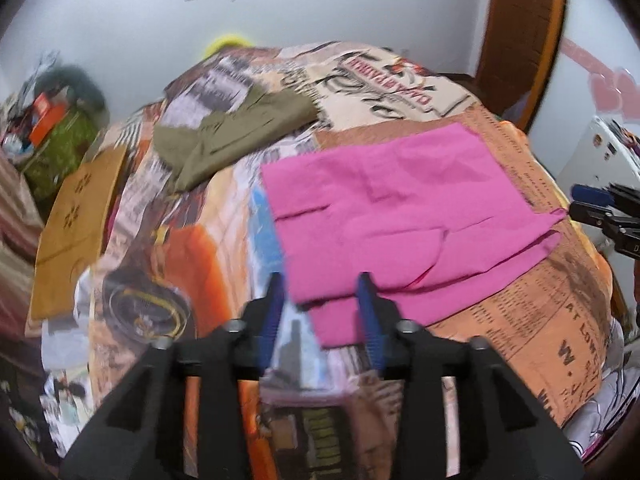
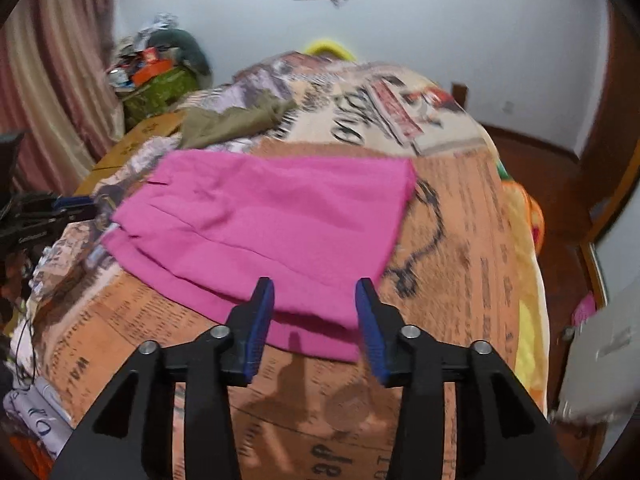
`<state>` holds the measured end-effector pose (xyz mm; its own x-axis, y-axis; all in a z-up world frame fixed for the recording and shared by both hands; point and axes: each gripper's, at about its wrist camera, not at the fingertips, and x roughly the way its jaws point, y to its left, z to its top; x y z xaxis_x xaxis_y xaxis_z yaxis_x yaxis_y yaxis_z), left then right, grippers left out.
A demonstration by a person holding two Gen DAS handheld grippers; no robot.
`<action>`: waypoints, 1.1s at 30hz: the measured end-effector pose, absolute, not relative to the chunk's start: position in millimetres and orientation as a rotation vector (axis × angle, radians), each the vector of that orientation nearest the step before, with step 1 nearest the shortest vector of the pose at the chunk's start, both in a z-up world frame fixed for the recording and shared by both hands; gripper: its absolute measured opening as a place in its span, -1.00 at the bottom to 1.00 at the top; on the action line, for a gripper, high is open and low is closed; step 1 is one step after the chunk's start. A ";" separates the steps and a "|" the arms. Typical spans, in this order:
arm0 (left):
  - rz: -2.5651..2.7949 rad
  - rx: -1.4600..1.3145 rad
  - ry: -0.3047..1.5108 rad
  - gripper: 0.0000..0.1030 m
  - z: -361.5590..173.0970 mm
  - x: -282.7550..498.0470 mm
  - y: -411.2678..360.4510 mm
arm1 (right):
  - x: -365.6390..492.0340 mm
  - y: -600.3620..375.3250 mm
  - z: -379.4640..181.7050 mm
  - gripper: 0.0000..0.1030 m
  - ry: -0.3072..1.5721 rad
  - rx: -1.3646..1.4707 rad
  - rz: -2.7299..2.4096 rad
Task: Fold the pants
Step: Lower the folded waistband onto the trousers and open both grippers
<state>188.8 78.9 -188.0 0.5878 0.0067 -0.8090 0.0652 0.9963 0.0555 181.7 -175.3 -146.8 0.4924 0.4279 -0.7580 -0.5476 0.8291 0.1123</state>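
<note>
The pink pants point(image 1: 404, 216) lie folded in a flat rectangle on the printed bedspread point(image 1: 192, 264); they also show in the right wrist view point(image 2: 272, 232). My left gripper point(image 1: 322, 284) is open and empty, hovering over the pants' near left corner. My right gripper point(image 2: 314, 292) is open and empty, just above the near edge of the pants. The right gripper also shows at the right edge of the left wrist view point(image 1: 600, 204), and the left gripper at the left edge of the right wrist view point(image 2: 60, 208).
Olive-green pants point(image 1: 232, 128) lie crumpled at the far side of the bed. A brown cardboard box point(image 1: 76, 216) stands to the bed's left, with a cluttered pile point(image 2: 160, 68) and a curtain point(image 2: 52, 80) beyond. A wooden door point(image 1: 524, 36) is at the right.
</note>
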 end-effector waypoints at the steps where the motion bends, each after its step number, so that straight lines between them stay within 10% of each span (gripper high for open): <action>1: -0.048 0.100 0.942 -0.15 -187.9 191.0 73.8 | 181.0 -168.5 -145.0 -0.23 0.868 -0.166 0.611; 23: -0.149 0.394 1.049 0.17 -242.6 230.4 14.8 | 187.3 -113.9 -196.6 -0.20 1.010 -0.278 0.739; 33: -0.181 0.265 1.023 -0.26 -222.5 252.9 14.6 | 189.4 -89.9 -194.2 -0.20 0.996 -0.311 0.792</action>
<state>252.9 14.6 -222.5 0.5104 -0.0251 -0.8596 0.2712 0.9533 0.1332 189.4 -89.9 -194.2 0.2999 0.4506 -0.8408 -0.7181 0.6868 0.1119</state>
